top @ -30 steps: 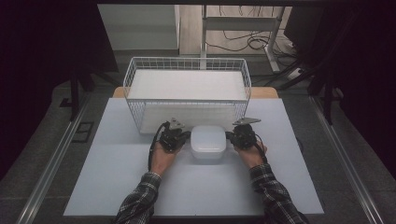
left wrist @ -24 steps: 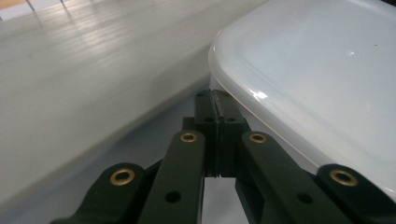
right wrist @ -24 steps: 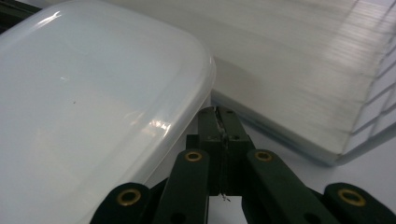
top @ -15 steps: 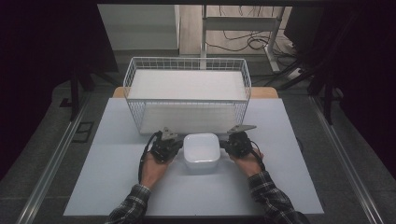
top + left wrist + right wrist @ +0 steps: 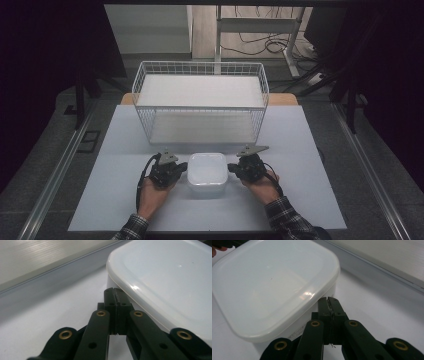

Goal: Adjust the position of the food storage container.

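Squarish tub [image 5: 206, 171], no clear axis.

White plastic container [image 5: 206, 171]: square w/ rounded corners, translucent lid fitted, upright on the table. Located directly between left gripper [image 5: 183, 167] and right gripper [image 5: 231, 168]. Left gripper jaws pressed together, tips at container's left wall just under the lid rim [image 5: 130, 287]. Right gripper jaws likewise together, tips at the right wall below the rim [image 5: 322, 290].
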{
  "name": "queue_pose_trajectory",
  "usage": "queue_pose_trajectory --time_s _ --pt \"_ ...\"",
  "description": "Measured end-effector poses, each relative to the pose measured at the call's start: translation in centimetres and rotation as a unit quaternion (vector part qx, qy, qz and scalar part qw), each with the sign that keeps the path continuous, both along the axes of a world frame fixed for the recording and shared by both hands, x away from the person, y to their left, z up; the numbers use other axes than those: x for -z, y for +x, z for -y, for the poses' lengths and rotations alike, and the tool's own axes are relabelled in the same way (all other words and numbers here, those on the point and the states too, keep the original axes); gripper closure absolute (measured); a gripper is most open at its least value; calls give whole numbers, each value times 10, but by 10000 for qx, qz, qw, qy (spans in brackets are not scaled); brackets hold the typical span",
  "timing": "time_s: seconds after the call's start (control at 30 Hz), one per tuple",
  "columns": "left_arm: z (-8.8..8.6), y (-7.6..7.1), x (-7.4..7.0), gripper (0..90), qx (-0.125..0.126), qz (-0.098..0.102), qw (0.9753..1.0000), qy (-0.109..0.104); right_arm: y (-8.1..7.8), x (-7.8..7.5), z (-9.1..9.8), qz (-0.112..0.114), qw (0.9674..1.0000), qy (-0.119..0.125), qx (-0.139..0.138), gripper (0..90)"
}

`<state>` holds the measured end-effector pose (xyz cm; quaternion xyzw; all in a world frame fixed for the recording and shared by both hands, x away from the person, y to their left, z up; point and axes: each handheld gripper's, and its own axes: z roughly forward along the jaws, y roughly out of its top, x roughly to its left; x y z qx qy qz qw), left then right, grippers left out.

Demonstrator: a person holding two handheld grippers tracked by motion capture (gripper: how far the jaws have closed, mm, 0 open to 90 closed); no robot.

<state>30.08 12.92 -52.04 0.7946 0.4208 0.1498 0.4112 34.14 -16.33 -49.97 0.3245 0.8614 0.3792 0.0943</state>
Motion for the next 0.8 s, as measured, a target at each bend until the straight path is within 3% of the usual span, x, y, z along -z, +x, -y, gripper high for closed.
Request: queue_pose_trajectory --time_s 0.1,0.2,0.23,0.27,0.3,0.33,0.37,0.43,0.6,0.63,0.67,0.7,0.8 --pt "0 -2 0 896 -16 8 10000 29 -2 1 1 14 10000 3 -1 871" --pt "-6 -8 -5 834 -127 101 9998 105 -2 0 6 133 9999 6 38 839" --pt "-9 -11 -6 776 -161 101 9998 48 -5 -3 13 178 9998 66 95 811" --pt "-13 -14 -8 776 -169 93 9998 -16 -5 -3 13 178 9998 66 95 811" --pt "-17 -18 -9 688 -179 99 9998 -72 -8 -6 21 236 9995 158 139 766" --pt "-20 -22 -10 688 -167 118 9997 -135 -8 -6 21 236 9995 158 139 766" --pt "-25 -29 -12 592 -129 148 9995 -233 -13 -9 28 309 9991 231 176 717" --pt "-27 -33 -13 549 -122 176 9996 -208 -15 -10 30 326 9990 269 174 693" --pt "-36 -48 -12 314 -217 245 9992 -227 -29 -13 40 468 9983 326 117 493" --pt "-38 -50 -10 225 -247 244 9991 -231 -33 -11 40 469 9986 251 72 390" --pt "-40 -51 -9 225 -250 232 9991 -240 -33 -11 40 469 9986 251 72 390" --pt "-41 -52 -7 163 -267 221 9990 -265 -36 -8 40 424 9989 195 30 294" --pt "-42 -53 -3 101 -288 203 9992 -184 -37 -5 40 436 9989 182 -31 224"
